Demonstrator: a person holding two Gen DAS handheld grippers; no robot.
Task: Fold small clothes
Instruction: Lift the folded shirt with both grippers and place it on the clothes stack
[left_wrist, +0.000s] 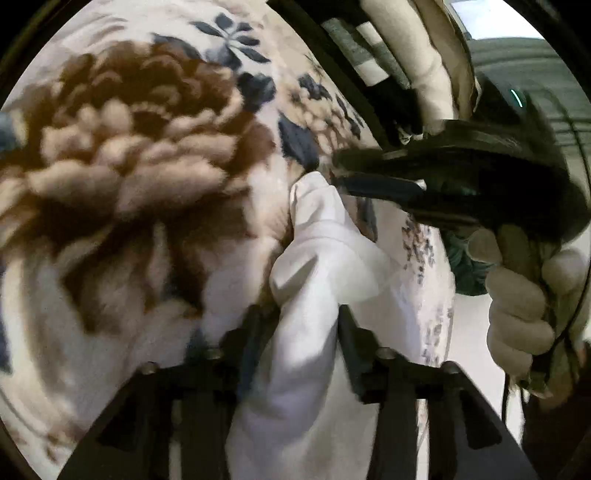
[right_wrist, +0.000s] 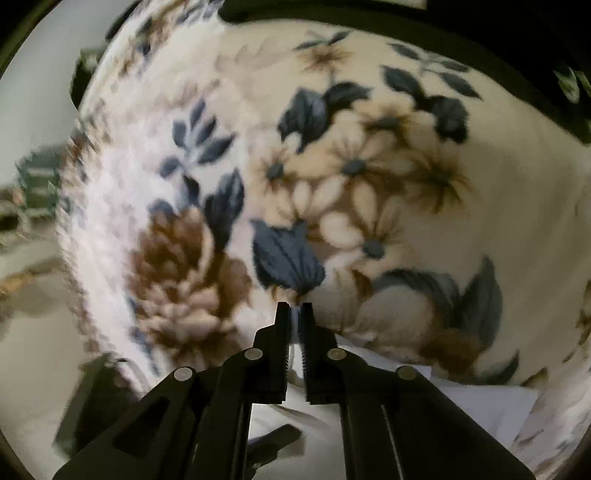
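A small white garment (left_wrist: 314, 266) lies bunched over a floral fleece blanket (left_wrist: 129, 155). My left gripper (left_wrist: 301, 314) is shut on the white garment, which bulges between its fingers and stretches ahead to the right gripper (left_wrist: 336, 173). In the left wrist view the right gripper comes in from the right, held by a gloved hand (left_wrist: 524, 295), and pinches the garment's far corner. In the right wrist view my right gripper (right_wrist: 295, 306) is shut on a thin edge of the white garment (right_wrist: 295, 321), just above the blanket (right_wrist: 369, 184). More white cloth (right_wrist: 480, 402) lies below it.
The blanket's edge (right_wrist: 85, 221) runs down the left of the right wrist view, with floor and dark clutter (right_wrist: 33, 184) beyond. A dark frame and hanging light cloth (left_wrist: 432, 74) stand behind the blanket in the left wrist view.
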